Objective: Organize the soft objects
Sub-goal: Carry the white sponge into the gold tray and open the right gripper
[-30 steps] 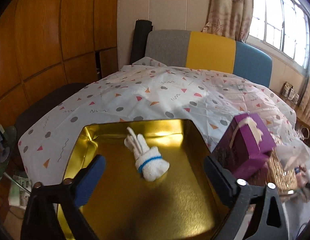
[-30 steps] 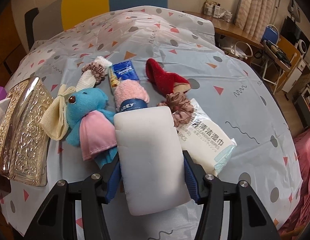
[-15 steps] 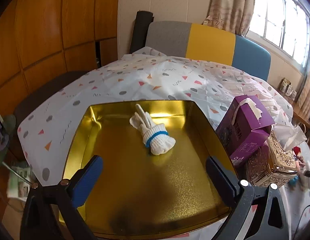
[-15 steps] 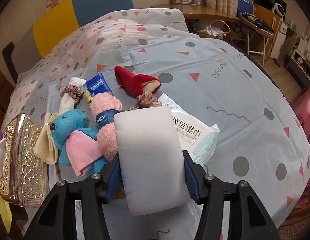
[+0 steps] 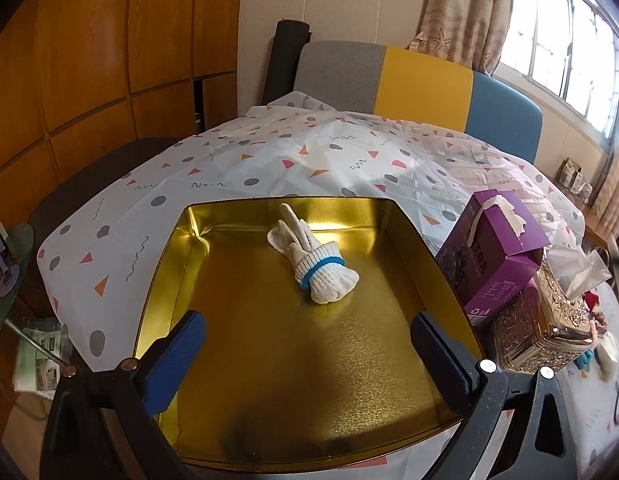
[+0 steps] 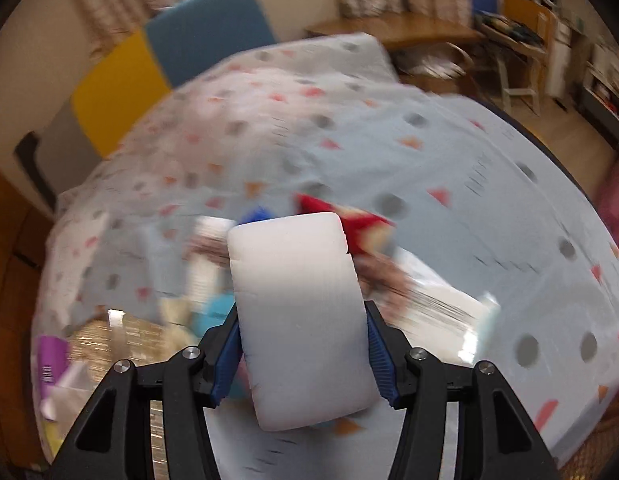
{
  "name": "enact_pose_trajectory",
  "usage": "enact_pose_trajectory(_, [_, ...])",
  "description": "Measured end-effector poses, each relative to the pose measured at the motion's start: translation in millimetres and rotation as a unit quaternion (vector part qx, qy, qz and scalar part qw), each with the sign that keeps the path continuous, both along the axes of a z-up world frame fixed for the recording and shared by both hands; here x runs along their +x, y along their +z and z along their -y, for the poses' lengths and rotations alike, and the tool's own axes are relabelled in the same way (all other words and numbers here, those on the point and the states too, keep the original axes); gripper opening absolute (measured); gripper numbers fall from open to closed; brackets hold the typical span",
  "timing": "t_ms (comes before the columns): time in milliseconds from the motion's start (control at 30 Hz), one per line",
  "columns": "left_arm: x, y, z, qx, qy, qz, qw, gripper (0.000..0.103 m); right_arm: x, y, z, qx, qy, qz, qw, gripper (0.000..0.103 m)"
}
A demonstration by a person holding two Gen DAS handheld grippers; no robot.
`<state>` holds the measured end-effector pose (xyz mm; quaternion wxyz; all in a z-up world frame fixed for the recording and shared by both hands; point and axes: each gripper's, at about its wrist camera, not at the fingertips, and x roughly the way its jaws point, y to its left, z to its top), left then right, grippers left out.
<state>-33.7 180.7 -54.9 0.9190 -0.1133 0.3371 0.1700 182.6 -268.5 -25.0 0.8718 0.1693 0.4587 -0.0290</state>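
A white sponge block [image 6: 299, 312] sits clamped between the blue pads of my right gripper [image 6: 303, 354], lifted above the table. Below it, blurred, lie a red soft toy [image 6: 357, 220], a blue plush [image 6: 213, 312] and a wipes pack [image 6: 441, 304]. In the left wrist view a gold tin tray [image 5: 441, 264] holds a rolled white glove with a blue band [image 5: 313, 264]. My left gripper [image 5: 305, 344] hovers open over the tray's near half, nothing between its fingers.
A purple box [image 5: 497, 252] and a gold tissue box [image 5: 545, 332] stand right of the tray. A grey, yellow and blue chair back [image 5: 413, 84] rises behind the table. The patterned tablecloth [image 5: 269, 160] drapes over the table's edges.
My right gripper rose with the sponge and rolled, so the toys dropped lower and blurred. My left gripper drew back slightly, and more of the tray shows.
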Motion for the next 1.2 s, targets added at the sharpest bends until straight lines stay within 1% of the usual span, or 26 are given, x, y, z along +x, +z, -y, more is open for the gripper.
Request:
enact_pose_trajectory(67, [-1.2,-0.1,-2.1,-0.002,0.003,0.000,1.0000,0.103,14.4,21.0,-45.4,0.000,0.056,0.022,0.998,0.056])
enact_pose_trajectory(133, [-2.2,-0.9,-4.4,-0.003,0.005,-0.002,1.0000,0.103,21.6,40.5,-98.7,-0.002,0.122,0.045,0.991,0.056])
enact_pose_trajectory(167, [-3.5,-1.4,-6.5,-0.003,0.007,-0.002,1.0000,0.103,21.3,48.2,-124.6,0.000,0.155,0.055,0.986,0.056])
enact_pose_trajectory(200, [-4.6,-1.7,-8.2,-0.002,0.011,-0.001,0.9999,0.103,17.7,55.4,-153.8,0.001,0.195,0.066,0.979,0.056])
enact_pose_trajectory(267, [-6.5,-2.7,-13.1,-0.002,0.021,-0.001,0.9998,0.103,3.4,61.2,-203.9,-0.004,0.256,0.076,0.964,0.056])
enact_pose_trajectory(333, [-8.2,-3.4,-20.0,-0.007,0.032,-0.001,0.9995,0.103,-15.7,60.8,-251.3,-0.016,0.313,0.079,0.946,0.057])
enact_pose_trajectory(433, [-10.5,-2.6,-29.2,-0.015,0.045,0.002,0.9989,0.103,-42.0,49.8,-306.9,-0.030,0.368,0.074,0.927,0.058])
enact_pose_trajectory(533, [-14.4,0.6,-35.3,-0.012,0.058,0.008,0.9982,0.103,-62.7,29.6,-351.8,-0.058,0.401,0.060,0.912,0.059])
enact_pose_trajectory(567, [-16.0,1.3,-36.3,-0.011,0.060,0.009,0.9981,0.103,-68.6,23.7,-359.9,-0.065,0.410,0.059,0.908,0.059])
enact_pose_trajectory(633, [-18.1,1.7,-37.6,-0.004,0.063,0.009,0.9980,0.103,-77.1,10.7,-373.6,-0.073,0.415,0.053,0.905,0.061])
enact_pose_trajectory(667, [-18.5,1.8,-37.6,0.000,0.064,0.008,0.9979,0.103,-79.6,2.3,-370.2,-0.077,0.418,0.051,0.904,0.061])
enact_pose_trajectory(700, [-19.3,1.6,-37.3,0.004,0.064,0.008,0.9979,0.103,-83.1,-4.4,-376.0,-0.082,0.420,0.050,0.902,0.063])
enact_pose_trajectory(800, [-19.7,-0.7,-37.6,0.005,0.062,0.005,0.9981,0.103,-86.4,-19.3,-374.8,-0.088,0.427,0.041,0.899,0.074])
enact_pose_trajectory(867, [-18.2,-1.5,-37.7,0.003,0.061,0.003,0.9981,0.103,-88.9,-22.0,-372.3,-0.090,0.433,0.043,0.896,0.078])
enact_pose_trajectory(900, [-17.4,-1.9,-37.5,0.004,0.061,0.003,0.9981,0.103,-90.3,-22.3,-371.6,-0.091,0.433,0.045,0.896,0.081])
enact_pose_trajectory(933, [-17.0,-2.0,-36.9,0.005,0.060,0.002,0.9982,0.103,-90.6,-22.6,-370.7,-0.092,0.432,0.048,0.896,0.082])
enact_pose_trajectory(1033, [-16.6,-2.7,-35.6,0.008,0.060,0.001,0.9982,0.103,-92.4,-18.5,-365.2,-0.086,0.425,0.055,0.899,0.082])
enact_pose_trajectory(1200, [-15.3,-6.9,-35.2,-0.007,0.056,-0.004,0.9984,0.103,-98.6,-4.6,-347.9,-0.087,0.408,0.092,0.904,0.082])
